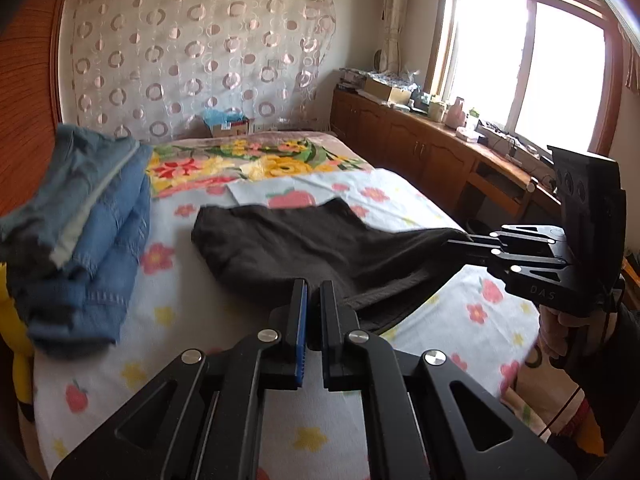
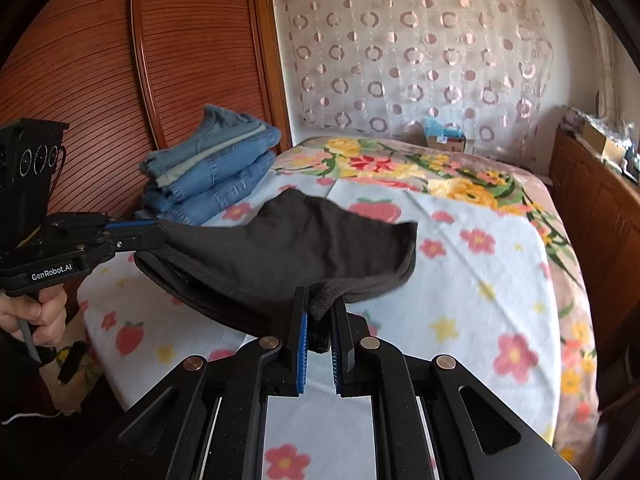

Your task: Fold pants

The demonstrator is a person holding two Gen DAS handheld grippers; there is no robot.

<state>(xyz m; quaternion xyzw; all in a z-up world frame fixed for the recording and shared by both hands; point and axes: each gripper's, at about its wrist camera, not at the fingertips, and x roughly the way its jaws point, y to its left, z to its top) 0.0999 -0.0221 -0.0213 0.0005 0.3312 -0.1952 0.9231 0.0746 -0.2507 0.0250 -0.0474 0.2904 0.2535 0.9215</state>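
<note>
In the left wrist view, the left gripper (image 1: 313,294) sits at 6 o'clock, its fingers (image 1: 298,312) drawn close and pinching the near hem of the dark pants (image 1: 304,244), which stretch across the middle of the bed (image 1: 400,196) on a flowered sheet. At 3 o'clock the right gripper (image 1: 452,246) reaches in sideways, its fingers pressed together on the pants' right edge, lifting that side off the sheet. A stack of folded jeans (image 1: 88,216) lies at 9 o'clock, just beside the pants but apart from them. In the right wrist view, the right gripper (image 2: 320,304) is at 6 o'clock, fingers (image 2: 301,320) nipping a bunched fold of the pants (image 2: 288,248), which hang raised above the bed (image 2: 500,280). At 9 o'clock the left gripper (image 2: 160,232) clamps the pants' other end, a hand (image 2: 36,316) on its grip. The jeans (image 2: 212,168) are stacked at 10 o'clock against a wooden wardrobe (image 2: 120,60).
</note>
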